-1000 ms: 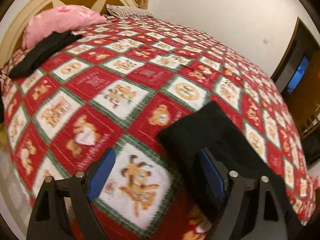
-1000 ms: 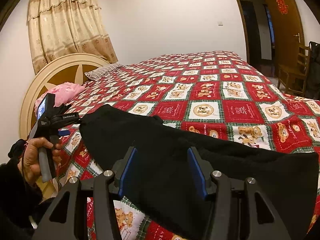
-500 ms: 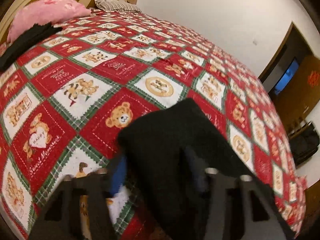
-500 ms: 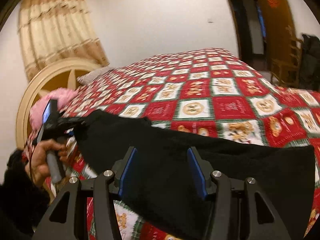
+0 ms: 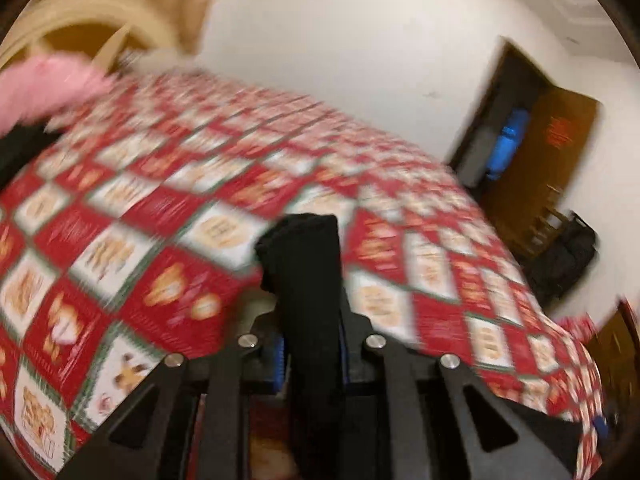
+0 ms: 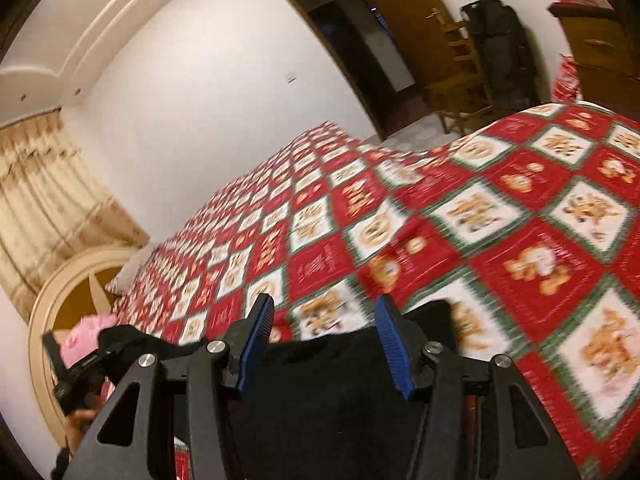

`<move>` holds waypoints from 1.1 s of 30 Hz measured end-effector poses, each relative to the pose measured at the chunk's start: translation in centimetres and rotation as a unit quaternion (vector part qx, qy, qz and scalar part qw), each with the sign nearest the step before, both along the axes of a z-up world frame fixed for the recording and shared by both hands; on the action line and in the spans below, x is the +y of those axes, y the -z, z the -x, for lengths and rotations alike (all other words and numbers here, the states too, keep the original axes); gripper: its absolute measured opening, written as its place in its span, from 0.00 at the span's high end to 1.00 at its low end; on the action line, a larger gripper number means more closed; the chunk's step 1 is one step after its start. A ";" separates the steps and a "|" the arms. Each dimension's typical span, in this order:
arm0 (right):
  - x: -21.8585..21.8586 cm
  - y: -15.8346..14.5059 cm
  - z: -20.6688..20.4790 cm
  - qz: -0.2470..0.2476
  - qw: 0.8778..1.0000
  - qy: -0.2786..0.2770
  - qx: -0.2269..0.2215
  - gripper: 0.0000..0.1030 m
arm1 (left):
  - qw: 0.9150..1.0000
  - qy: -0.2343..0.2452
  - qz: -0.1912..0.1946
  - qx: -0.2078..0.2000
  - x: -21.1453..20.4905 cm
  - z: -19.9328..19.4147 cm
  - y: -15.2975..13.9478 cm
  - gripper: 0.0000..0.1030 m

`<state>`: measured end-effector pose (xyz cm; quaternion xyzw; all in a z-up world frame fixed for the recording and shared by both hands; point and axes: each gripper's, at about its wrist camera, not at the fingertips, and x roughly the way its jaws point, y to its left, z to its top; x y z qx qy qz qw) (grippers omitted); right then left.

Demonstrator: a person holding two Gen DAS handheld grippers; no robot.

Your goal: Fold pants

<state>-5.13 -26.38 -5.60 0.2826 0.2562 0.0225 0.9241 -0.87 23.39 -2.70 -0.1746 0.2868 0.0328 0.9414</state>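
The black pants are pinched between the blue pads of my left gripper, which is shut on a bunched edge that sticks up past the fingertips. In the right wrist view the pants lie under my right gripper, whose blue pads stand wide apart above the cloth. The left gripper shows at the far left of that view, held in a hand at the pants' other end. Both views are blurred.
The bed has a red, white and green bear-print quilt. A pink pillow and a dark garment lie by the cream headboard. A doorway, chairs and a black bag stand beyond the bed.
My left gripper has shut on the pants' edge and lifted it. My right gripper stays open and has swung so its view tilts toward the bed's foot and door.
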 end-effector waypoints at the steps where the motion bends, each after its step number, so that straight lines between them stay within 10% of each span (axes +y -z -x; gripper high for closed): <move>1: -0.5 -0.2 0.3 0.002 1.000 0.006 -0.003 0.47 | 0.999 0.031 -0.015 -0.017 -2.3 0.5 -1.2 0.81; 5: -1.9 -0.2 1.3 0.007 1.000 0.018 -0.003 0.47 | 0.983 0.156 -0.065 -0.068 -10.6 2.5 -3.5 0.81; 12: -3.8 1.1 3.5 -0.002 0.999 0.037 0.013 0.47 | 0.923 0.351 -0.127 -0.092 -24.2 6.0 -1.4 0.81; 26: -4.2 1.6 4.5 0.001 0.999 0.036 0.019 0.47 | 0.840 0.473 -0.255 -0.074 -32.4 9.9 5.0 0.77; 33: -5.6 0.7 4.8 -0.050 0.999 0.011 0.005 0.47 | 0.813 0.520 -0.255 -0.058 -30.9 9.9 3.7 0.43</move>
